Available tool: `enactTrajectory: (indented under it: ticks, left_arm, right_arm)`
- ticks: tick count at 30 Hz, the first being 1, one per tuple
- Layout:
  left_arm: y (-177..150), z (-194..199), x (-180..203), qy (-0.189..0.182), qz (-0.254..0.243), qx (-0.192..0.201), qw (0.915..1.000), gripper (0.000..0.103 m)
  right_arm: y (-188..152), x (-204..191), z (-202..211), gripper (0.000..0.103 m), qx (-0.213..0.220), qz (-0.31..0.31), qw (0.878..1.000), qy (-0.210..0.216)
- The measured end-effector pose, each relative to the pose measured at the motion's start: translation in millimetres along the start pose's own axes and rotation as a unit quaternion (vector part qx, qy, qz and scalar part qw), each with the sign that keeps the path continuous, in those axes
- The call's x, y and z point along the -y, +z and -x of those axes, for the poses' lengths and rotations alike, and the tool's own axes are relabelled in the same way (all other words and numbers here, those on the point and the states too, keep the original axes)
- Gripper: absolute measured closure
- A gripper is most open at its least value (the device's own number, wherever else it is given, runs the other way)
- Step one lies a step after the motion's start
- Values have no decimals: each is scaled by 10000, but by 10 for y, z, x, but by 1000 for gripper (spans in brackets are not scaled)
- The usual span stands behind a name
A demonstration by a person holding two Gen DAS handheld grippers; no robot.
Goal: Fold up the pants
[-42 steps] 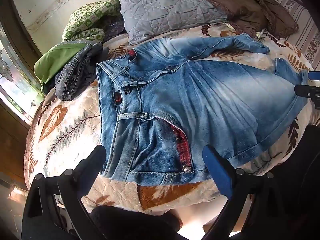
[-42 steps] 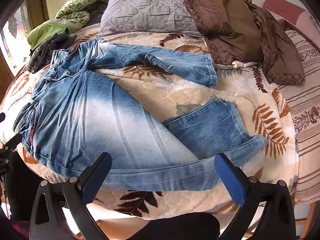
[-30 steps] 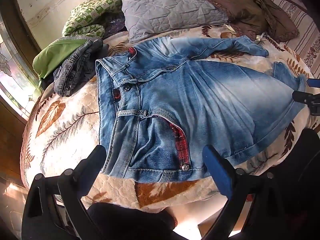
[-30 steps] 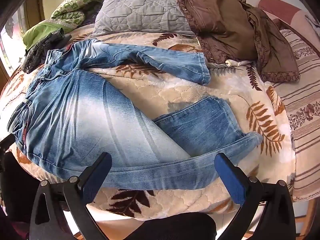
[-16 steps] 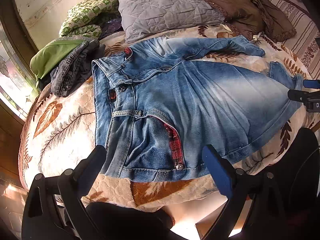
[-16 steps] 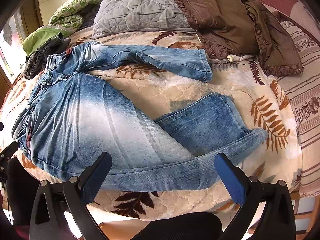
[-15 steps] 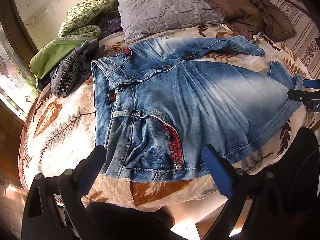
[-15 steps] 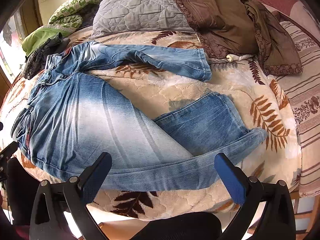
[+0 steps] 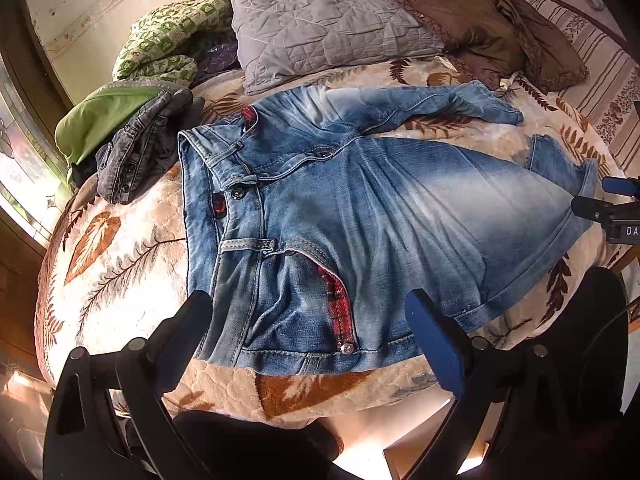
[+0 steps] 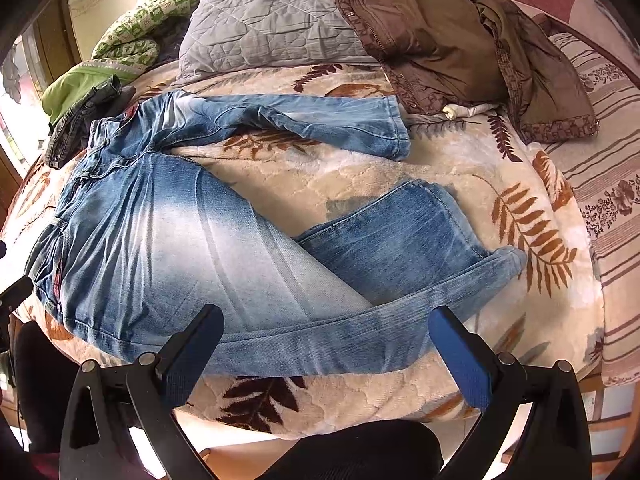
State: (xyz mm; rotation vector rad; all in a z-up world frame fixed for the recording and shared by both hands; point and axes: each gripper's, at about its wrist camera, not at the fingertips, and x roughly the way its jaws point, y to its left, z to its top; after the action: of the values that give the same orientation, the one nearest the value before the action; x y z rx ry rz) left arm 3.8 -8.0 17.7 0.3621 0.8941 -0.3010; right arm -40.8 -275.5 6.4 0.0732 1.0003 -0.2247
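The left gripper (image 9: 308, 320) was spread wide and empty, poised over the waistband end of the jeans (image 9: 360, 216). The right gripper (image 10: 326, 332) was likewise spread wide and empty, above the near leg's edge. The jeans lay flat on the leaf-patterned blanket (image 10: 400, 172), near leg folded back, far leg stretched toward the brown jacket (image 10: 440, 28) beside a grey pillow (image 10: 264, 20).
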Motion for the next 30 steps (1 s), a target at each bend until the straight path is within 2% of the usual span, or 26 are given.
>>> enactTrajectory:
  ticks: [12,30]
  left_arm:
    - [24,-9,-51,-206,156,-34,9997,5]
    - [154,-72,-283,-254,428,-97,9987,5]
  right_arm:
    - [6,33,15,0,-24,-49,10000,-51]
    - [53,-27,33,0,-131,50,9998,-149]
